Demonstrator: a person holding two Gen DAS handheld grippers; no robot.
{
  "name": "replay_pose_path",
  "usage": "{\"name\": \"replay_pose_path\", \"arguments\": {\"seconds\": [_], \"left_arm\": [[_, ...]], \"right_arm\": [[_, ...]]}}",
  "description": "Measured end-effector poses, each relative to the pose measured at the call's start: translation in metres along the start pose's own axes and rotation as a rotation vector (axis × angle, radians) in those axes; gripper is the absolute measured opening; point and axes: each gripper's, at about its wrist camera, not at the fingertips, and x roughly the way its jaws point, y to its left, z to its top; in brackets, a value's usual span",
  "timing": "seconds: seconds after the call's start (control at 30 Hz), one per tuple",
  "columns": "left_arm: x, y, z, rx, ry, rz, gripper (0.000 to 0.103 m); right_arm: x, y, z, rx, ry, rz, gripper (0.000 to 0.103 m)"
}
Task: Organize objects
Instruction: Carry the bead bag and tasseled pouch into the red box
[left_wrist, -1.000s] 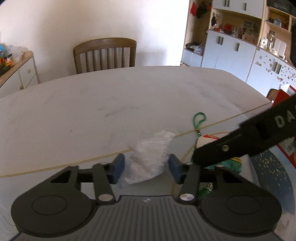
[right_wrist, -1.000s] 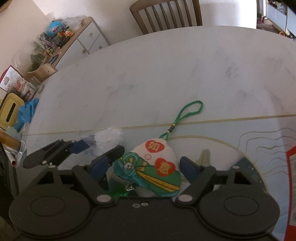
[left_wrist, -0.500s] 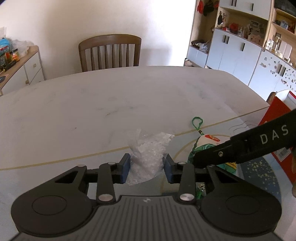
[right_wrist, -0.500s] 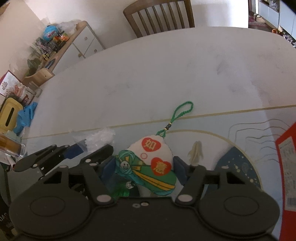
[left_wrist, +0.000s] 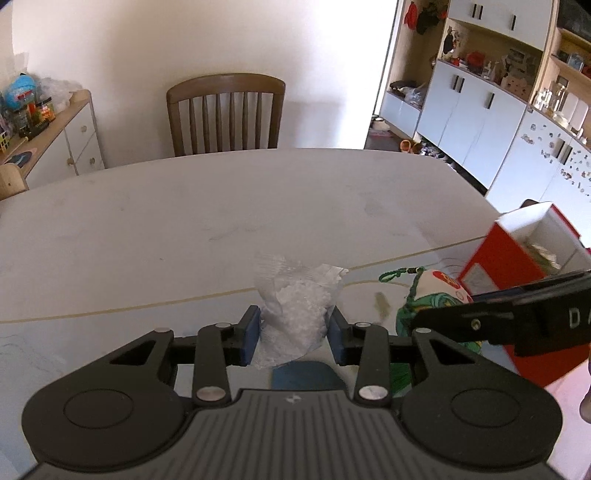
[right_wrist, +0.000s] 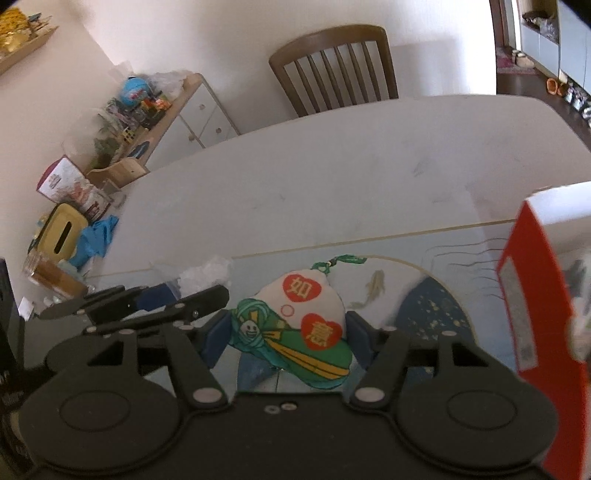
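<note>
Across the far half of the table (left_wrist: 229, 206) the pale top lies bare up to the far edge, where a wooden chair (left_wrist: 225, 110) stands against the wall. A low cabinet (left_wrist: 62, 144) crowds the left edge, and tall cupboards (left_wrist: 480, 122) line the room past the right edge. Near the right edge an open red box (right_wrist: 535, 295) stands upright, close beside the right gripper (right_wrist: 286, 332), so room there is tight.

Both grippers sit side by side over the near part of the table, on a blue patterned mat (right_wrist: 436, 306). The left gripper (left_wrist: 293, 334) has just been closing, and its blue pads (left_wrist: 248, 334) press a crumpled clear plastic bag (left_wrist: 295, 306) from both sides. The right gripper has also just been closing; its fingers (right_wrist: 216, 338) clamp a stuffed charm (right_wrist: 299, 321) with red hearts and a green cord, which appears lifted clear of the mat.
</note>
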Motion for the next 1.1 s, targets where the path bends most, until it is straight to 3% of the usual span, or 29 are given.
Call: {"name": "replay_pose_path", "arguments": {"seconds": [0.3,0.57,1.1], "left_arm": [[-0.042,-0.041,0.004,0.024,0.018,0.004,0.037],[-0.061,-0.093,0.006,0.069,0.034,-0.036,0.038],[-0.045,-0.222,0.028,0.185,0.032,-0.096,0.038]], "right_arm": [[-0.065,-0.014,-0.025,-0.048,-0.056,-0.029,0.065],[-0.12,-0.045,-0.036,-0.042,-0.114,-0.034,0.065],[-0.193,-0.154,-0.021,-0.01,-0.223,-0.097,0.065]]}}
